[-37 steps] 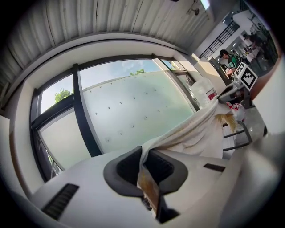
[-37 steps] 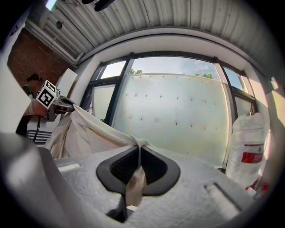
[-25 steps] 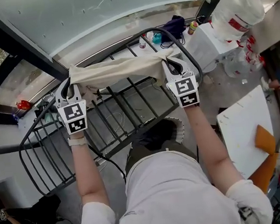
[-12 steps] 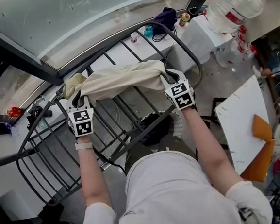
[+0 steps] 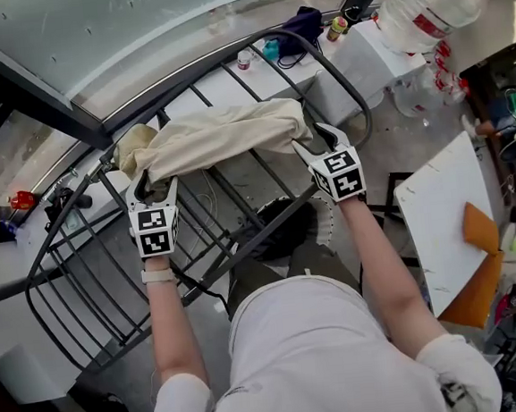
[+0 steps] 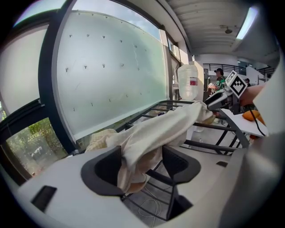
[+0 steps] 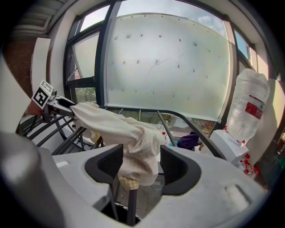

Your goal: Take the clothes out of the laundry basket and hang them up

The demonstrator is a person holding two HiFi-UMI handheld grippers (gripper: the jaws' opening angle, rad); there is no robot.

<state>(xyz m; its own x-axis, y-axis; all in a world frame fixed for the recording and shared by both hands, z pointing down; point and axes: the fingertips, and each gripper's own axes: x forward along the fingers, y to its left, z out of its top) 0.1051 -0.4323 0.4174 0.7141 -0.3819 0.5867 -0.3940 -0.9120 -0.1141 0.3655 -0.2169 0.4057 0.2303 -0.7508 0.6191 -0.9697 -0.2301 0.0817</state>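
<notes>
Over basket (image 5: 325,228), cloth (image 5: 220,134) on rack (image 5: 235,256), between just-opened jaws of left gripper (image 5: 153,187), right gripper (image 5: 315,142)

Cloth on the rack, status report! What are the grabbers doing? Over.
Left gripper, right gripper: jaws just opened, cloth loose between them. Cloth draped across rack. Nothing blocking.

Laundry basket (image 5: 329,230): mostly hidden behind the person's body.
Drying rack (image 5: 257,245): far bars covered by the cream cloth (image 5: 225,133).
Water jug (image 5: 424,2): cut off by the upper edge.
Small bottles (image 5: 245,60): too small to identify.
</notes>
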